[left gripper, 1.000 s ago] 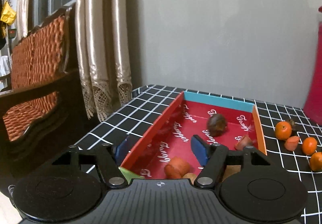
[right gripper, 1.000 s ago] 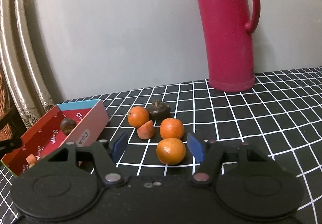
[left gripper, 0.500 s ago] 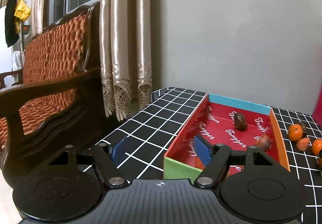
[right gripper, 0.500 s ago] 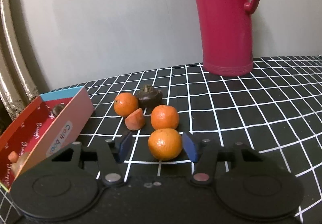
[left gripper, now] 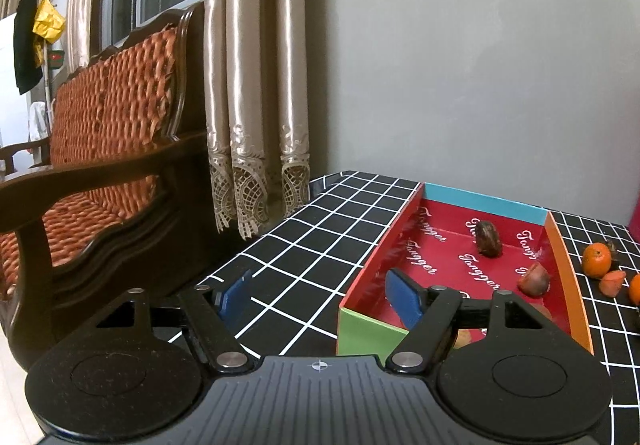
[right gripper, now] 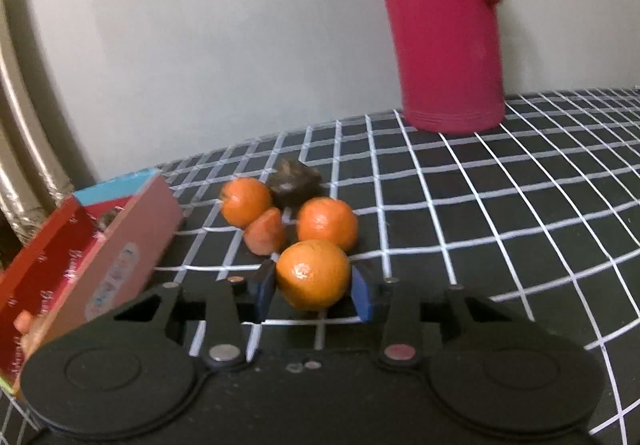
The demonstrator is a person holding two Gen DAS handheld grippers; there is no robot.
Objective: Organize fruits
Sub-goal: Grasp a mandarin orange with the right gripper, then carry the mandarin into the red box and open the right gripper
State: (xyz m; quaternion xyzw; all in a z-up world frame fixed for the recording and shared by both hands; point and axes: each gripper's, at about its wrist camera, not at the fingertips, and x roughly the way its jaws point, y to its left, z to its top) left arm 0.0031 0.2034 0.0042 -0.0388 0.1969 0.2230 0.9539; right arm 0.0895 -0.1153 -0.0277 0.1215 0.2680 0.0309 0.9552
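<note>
Sitting low in the centre of the right wrist view, the right gripper is bracketing the nearest orange, its blue fingers narrowed to either side of the fruit; whether the pads are actually pressing the skin I cannot tell, since the frame is blurred. Just above that orange, a second orange is lying on the checked surface, with an orange-red wedge of fruit to its left, a third orange up and left of the wedge, and a dark brown fruit behind them. A tall pink flask is standing in the upper right of the frame. The red box is occupying the left edge, tilted in this view.

In the left wrist view, the left gripper is hanging with its fingers spread wide and holding nothing, low in the frame. Its right finger is overlapping the near end of the red box, while its left finger is showing over the bare checked surface. Inside the box, a dark brown fruit is lying toward the far blue wall, and a reddish-brown piece is resting near the orange side wall. At the right edge, outside the box, an orange and a wedge are showing. A wooden bench and curtains are filling the left half.
</note>
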